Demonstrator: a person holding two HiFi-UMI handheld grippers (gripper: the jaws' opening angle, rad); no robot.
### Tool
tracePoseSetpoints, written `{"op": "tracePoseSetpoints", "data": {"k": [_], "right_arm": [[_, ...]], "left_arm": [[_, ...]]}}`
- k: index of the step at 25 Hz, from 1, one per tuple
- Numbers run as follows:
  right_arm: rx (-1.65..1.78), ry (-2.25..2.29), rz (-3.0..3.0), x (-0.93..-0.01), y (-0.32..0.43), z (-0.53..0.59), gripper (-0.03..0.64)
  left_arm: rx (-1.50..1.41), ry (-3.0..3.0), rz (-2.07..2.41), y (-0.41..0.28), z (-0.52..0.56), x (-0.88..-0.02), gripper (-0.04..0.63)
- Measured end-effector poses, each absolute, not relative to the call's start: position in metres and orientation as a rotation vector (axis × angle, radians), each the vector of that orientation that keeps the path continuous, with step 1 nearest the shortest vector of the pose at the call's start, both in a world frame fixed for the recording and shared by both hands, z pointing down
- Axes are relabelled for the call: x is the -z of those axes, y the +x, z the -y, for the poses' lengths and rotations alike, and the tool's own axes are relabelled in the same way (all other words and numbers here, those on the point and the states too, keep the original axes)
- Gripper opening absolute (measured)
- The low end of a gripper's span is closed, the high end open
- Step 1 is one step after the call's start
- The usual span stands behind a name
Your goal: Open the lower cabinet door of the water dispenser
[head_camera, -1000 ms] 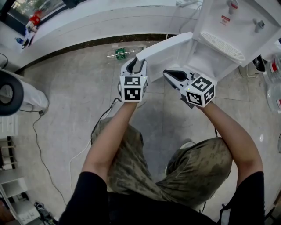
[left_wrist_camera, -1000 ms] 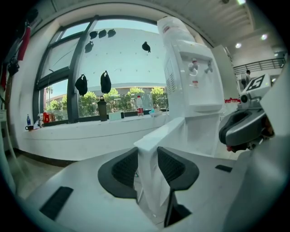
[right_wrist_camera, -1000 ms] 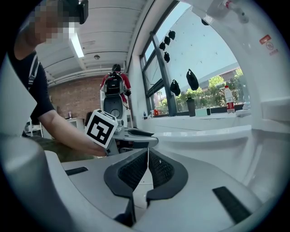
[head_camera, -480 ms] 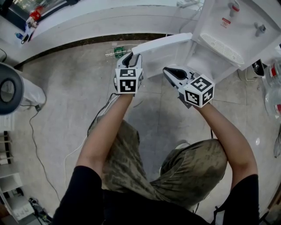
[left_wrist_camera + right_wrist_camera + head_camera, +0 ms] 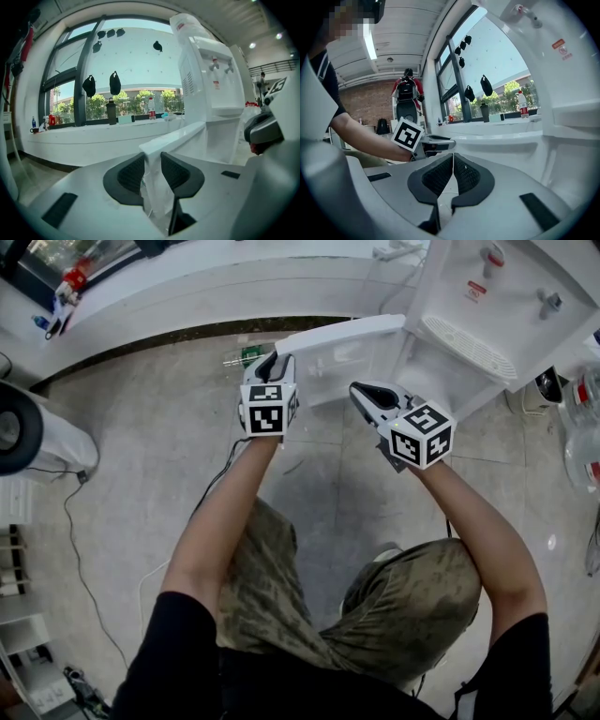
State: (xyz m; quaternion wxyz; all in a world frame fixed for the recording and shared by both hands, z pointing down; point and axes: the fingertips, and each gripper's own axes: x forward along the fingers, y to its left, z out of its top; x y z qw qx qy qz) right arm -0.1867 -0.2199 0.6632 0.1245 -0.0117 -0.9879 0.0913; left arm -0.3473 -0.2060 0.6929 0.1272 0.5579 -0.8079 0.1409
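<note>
Your left claw point(image 5: 151, 159) is clamped on the lower cabinet door point(image 5: 347, 334) of the water dispenser point(image 5: 497, 296): the left gripper view shows the door's thin white free edge standing upright between the two dark pads point(image 5: 130, 174), which press on it from both sides, and the jaws have just been closing further onto that edge. The door is swung well out from the dispenser's front, hinged at the dispenser's lower body and reaching away from it to your left in the head view, so that its top edge runs as a long white bar from the dispenser to your left claw at its far end. Behind the door, the lower compartment point(image 5: 441, 371) of the dispenser stands open, just under the drip tray point(image 5: 469, 341). Your right claw point(image 5: 452, 161) holds nothing; its jaws are pressed together with no gap between the pads, and it hangs in front of the dispenser's open compartment, near the inner face of the door but not touching it, on the dispenser's side of your left claw. From the right gripper view, the dispenser's white body fills the right of the frame, and your left claw's marker cube point(image 5: 407, 133) shows farther from the dispenser. A green-labelled bottle point(image 5: 248, 354) lies on the floor point(image 5: 150, 446) beyond the door's free end, away from the dispenser.
</note>
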Motion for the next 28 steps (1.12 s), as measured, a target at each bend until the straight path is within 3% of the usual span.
{"op": "tracePoseSetpoints", "data": {"k": [22, 28], "right_arm": [[-0.250, 0.043, 2.883, -0.663, -0.169, 0.236, 0.005], [-0.522, 0.082, 2.915, -0.649, -0.167, 0.223, 0.005]], "left_arm": [[-0.489, 1.654, 2.293, -0.349, 0.201, -0.686, 0.114], [-0.456, 1.742, 2.238, -0.329, 0.185, -0.673, 0.114]]}}
